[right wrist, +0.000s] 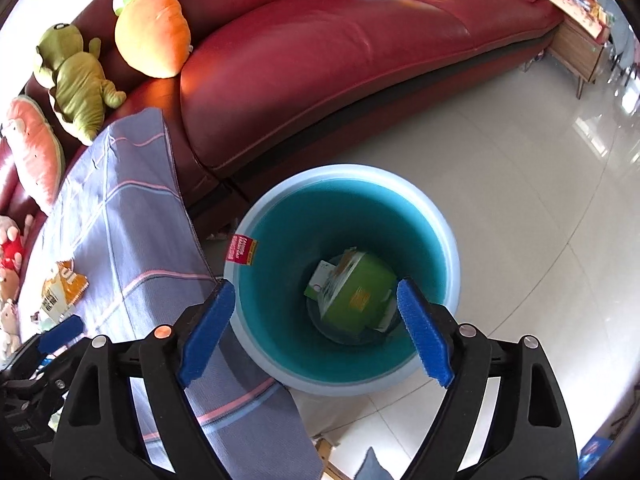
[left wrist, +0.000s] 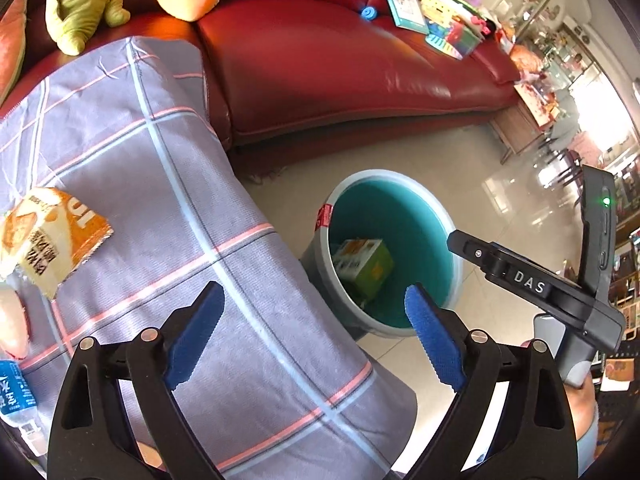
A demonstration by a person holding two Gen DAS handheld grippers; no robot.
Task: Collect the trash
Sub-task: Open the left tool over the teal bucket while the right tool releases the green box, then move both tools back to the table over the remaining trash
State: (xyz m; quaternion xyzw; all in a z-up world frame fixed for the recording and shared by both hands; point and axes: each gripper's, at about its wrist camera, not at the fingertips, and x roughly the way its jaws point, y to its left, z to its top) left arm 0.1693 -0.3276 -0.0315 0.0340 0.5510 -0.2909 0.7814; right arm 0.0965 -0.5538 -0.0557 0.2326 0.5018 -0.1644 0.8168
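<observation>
My left tongs [left wrist: 314,332] stand wide open with nothing between the blue pads, hanging over the edge of the desk draped in a grey-blue checked cloth [left wrist: 168,184]. My right tongs [right wrist: 316,328] are open and empty too, poised right above the round teal plastic bin [right wrist: 448,232] on the pale tiled floor.

The next piece of trash, as I judge it, is the crumpled orange-and-white snack wrapper [left wrist: 48,236]. It lies flat on the cloth, well off to the left of the left tongs and a little ahead of them, with its long axis running roughly from lower left to upper right in the left wrist view. The left hand is clearly the nearer one; the right would have to cross the whole desk. To take it, I expect to swing left and turn the tongs across its short side.

A clear water bottle with a blue label [left wrist: 16,400] sits at the desk's near left edge, possibly trash as well.

Inside the bin lies a green cardboard carton [right wrist: 352,296], tilted on the bottom; I see nothing else there for certain.
</observation>
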